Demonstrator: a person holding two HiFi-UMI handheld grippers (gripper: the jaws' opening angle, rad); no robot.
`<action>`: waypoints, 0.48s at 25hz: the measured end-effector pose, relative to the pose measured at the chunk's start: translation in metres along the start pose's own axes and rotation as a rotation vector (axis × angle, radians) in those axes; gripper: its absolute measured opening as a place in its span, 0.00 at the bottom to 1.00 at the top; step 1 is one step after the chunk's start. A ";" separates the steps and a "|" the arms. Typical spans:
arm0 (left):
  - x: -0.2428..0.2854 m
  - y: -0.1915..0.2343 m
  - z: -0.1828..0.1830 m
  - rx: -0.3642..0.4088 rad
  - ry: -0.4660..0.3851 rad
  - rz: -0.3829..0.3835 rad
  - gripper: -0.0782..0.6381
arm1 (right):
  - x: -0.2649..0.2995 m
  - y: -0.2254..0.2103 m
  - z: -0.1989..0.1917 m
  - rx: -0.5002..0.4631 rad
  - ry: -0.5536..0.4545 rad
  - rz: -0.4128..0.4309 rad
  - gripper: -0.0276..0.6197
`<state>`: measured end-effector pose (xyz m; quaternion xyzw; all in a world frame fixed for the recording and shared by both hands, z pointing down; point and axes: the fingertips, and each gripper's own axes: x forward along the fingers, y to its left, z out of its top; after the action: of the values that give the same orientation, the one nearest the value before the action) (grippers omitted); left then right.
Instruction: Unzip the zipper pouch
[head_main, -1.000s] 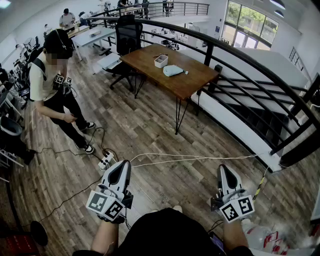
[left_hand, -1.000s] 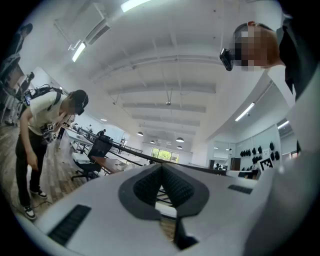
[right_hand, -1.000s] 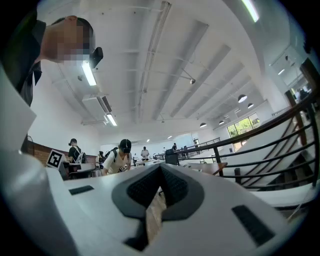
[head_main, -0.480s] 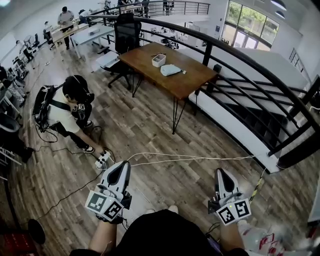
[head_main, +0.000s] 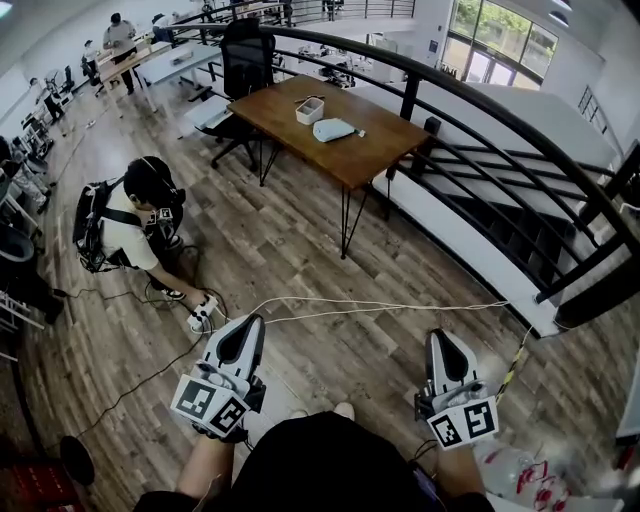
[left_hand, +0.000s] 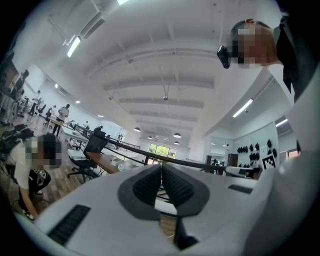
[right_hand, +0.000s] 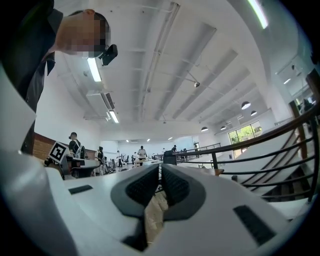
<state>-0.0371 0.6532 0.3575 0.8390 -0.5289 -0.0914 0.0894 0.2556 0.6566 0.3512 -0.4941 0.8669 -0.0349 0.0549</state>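
Well short of the table (head_main: 372, 152): zipper pouch (head_main: 333, 129) not yet reached

Far across the wood floor (head_main: 300, 250), the pale blue zipper pouch lies flat on the brown table, just beside a small white box (head_main: 309, 110). A black office chair (head_main: 243, 62) stands behind, and the black railing (head_main: 470, 105) runs past the table's right end. Both claws are well apart from the pouch, held low & level at the near edge of the head view. Jaws of the left gripper (head_main: 252, 326) are pressed together, nothing btwn the pads. Same for the right gripper (head_main: 439, 340): jaws together, empty.

Step in hand, as I judge it: the approach. No unzipping begun; whether the zip is closed can't be read at this range, too small.

Next move calls for walking up to the table, then opening both claws. One prob. has to pin the pouch body or the zip end, while the other pinches the slider tab & pulls along the teeth. Which end the tab sits at can't be told yet, though a small dark bit (head_main: 361, 133) shows at the pouch's right edge, poss. the pull.

Watch out: a white cable (head_main: 400, 312) crosses the floor just ahead of the claws, and another person (head_main: 130, 225) crouches at left by a power strip (head_main: 203, 315). Trip risk on the way, so step over
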 end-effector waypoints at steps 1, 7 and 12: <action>0.003 -0.002 0.000 0.006 -0.001 0.000 0.13 | 0.000 -0.002 0.000 -0.003 -0.001 -0.003 0.09; 0.020 -0.016 -0.006 0.000 0.002 -0.005 0.32 | -0.005 -0.024 0.003 0.021 -0.014 -0.028 0.41; 0.034 -0.030 -0.011 -0.001 -0.005 0.011 0.44 | -0.011 -0.043 0.004 0.043 -0.010 -0.018 0.47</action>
<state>0.0065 0.6358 0.3586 0.8357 -0.5338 -0.0931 0.0889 0.2984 0.6437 0.3532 -0.5009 0.8611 -0.0513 0.0697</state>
